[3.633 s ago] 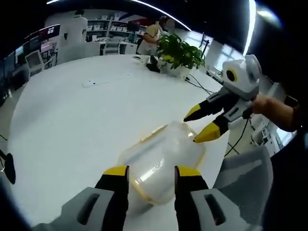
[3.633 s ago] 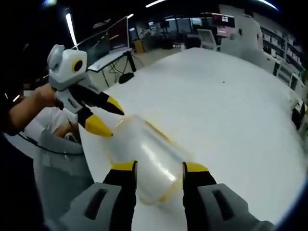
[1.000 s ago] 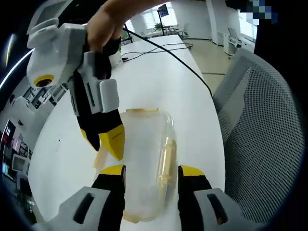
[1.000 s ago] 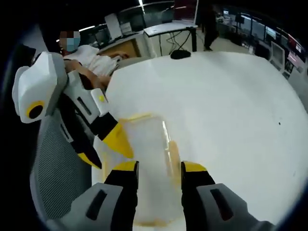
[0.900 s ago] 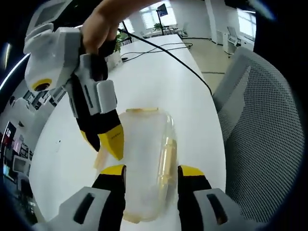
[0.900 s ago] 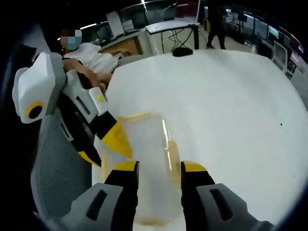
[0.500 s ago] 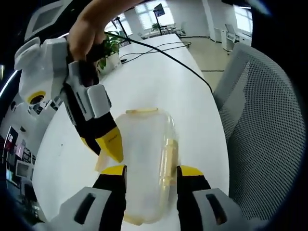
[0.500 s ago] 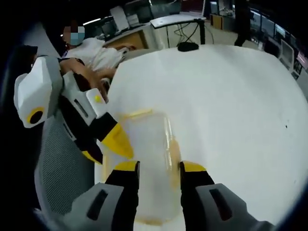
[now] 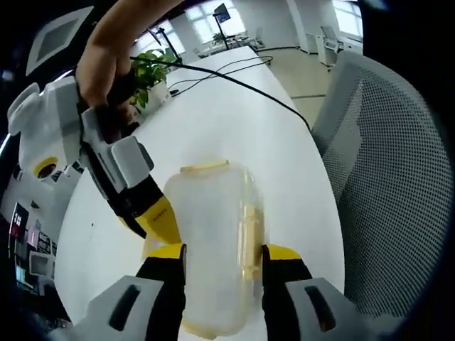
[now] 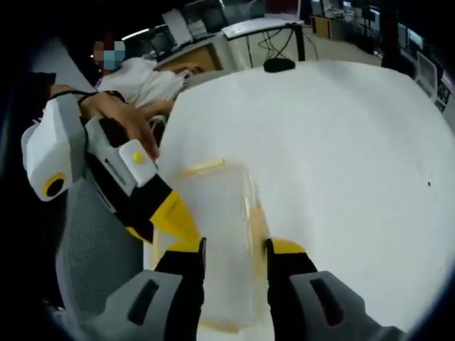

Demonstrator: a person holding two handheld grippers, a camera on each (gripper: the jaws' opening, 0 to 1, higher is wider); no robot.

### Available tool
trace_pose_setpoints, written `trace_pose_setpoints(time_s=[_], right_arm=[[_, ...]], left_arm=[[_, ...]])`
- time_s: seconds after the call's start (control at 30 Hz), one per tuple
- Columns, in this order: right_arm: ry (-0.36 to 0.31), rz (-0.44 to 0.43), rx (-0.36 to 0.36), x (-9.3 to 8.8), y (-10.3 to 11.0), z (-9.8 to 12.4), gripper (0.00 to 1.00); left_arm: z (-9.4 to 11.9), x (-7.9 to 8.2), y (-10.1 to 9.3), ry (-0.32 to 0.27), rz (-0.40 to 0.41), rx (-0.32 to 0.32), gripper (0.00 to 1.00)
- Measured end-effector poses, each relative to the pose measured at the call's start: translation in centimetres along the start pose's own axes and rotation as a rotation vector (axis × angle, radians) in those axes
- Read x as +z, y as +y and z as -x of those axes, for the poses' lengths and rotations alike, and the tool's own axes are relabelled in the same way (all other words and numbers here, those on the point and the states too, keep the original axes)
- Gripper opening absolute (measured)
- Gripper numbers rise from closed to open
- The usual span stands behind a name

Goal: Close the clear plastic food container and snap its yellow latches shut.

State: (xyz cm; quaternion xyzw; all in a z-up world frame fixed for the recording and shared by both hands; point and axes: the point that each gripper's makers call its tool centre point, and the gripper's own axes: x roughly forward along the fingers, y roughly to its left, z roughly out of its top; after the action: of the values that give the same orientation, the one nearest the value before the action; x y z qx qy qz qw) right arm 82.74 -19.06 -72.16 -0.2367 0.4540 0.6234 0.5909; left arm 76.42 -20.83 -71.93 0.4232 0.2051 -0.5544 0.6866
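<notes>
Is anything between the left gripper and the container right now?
Nothing visible. The left gripper has its jaws on either side of the clear container on the white table; the right gripper meets it from the side.

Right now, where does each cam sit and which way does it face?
Left gripper view: rides the left tongs, looking along them down at the clear container on the white table; the right tongs enter with a hand gripping them; mesh chair alongside.
Right gripper view: rides the right tongs, facing the same container from the opposite end; the left tongs and a hand show.
Shared: container, its yellow latches, table, chair.
</notes>
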Motion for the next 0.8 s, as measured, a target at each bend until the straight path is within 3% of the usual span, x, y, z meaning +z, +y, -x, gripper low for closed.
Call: trace_pose_setpoints(time_s=[0.43,0.47,0.5,0.8], right_arm=[[0.052,0.024,0.015,0.1,-0.1,-0.2,0.31],[0.049,0.009,-0.004,0.2,-0.5,-0.2,0.31],[0.057,0.017,-0.002,0.1,-0.6,0.0,0.31],[0.086,0.027,0.01,0.1,-0.6,-0.2,0.31]], left_arm=[[-0.2,-0.2,0.4,-0.006,0.023,0.026,0.29],[-0.5,0.0,1.0,0.002,-0.054,0.037,0.29],[-0.6,0.0,0.8,-0.005,0.014,0.037,0.29],[-0.5,0.0,0.8,-0.021,0.004,0.009,0.29]])
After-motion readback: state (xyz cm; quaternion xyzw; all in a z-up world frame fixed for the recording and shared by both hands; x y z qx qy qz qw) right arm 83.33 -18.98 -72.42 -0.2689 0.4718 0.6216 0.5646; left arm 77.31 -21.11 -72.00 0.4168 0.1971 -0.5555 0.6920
